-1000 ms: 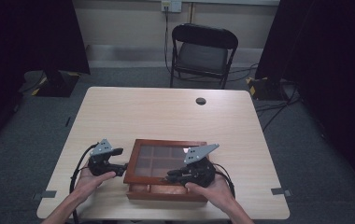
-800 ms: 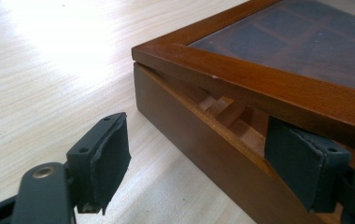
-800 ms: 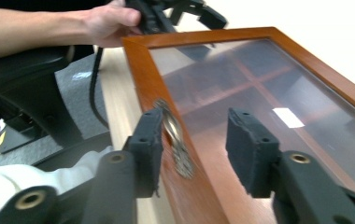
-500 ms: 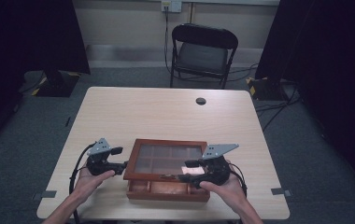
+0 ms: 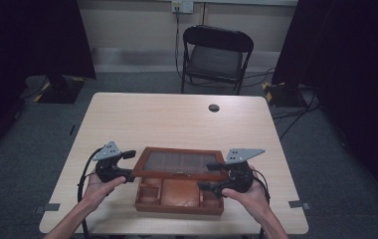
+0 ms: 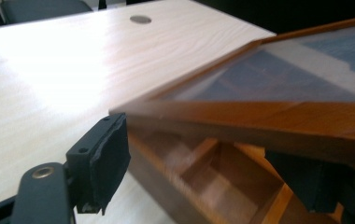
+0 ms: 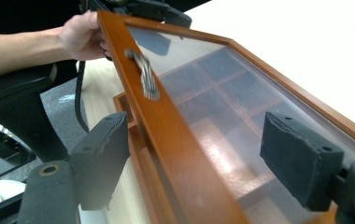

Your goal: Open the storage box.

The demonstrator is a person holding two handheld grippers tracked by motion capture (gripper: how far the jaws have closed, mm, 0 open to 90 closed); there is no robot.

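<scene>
Glass lid (image 5: 179,163) now raised off wooden box (image 5: 179,194), which sits at the tabletop's (image 5: 177,119) near edge. Left claw (image 5: 127,163) and right claw (image 5: 209,177) both spread around lid frame, lifting. Opening under way.

A pale wooden bench (image 5: 177,119) stands on grey carpet (image 5: 47,144). Behind it a black folding chair (image 5: 216,55) faces a cream wall (image 5: 132,25) with a socket (image 5: 182,6), and dark curtains (image 5: 28,35) hang at both sides.
</scene>
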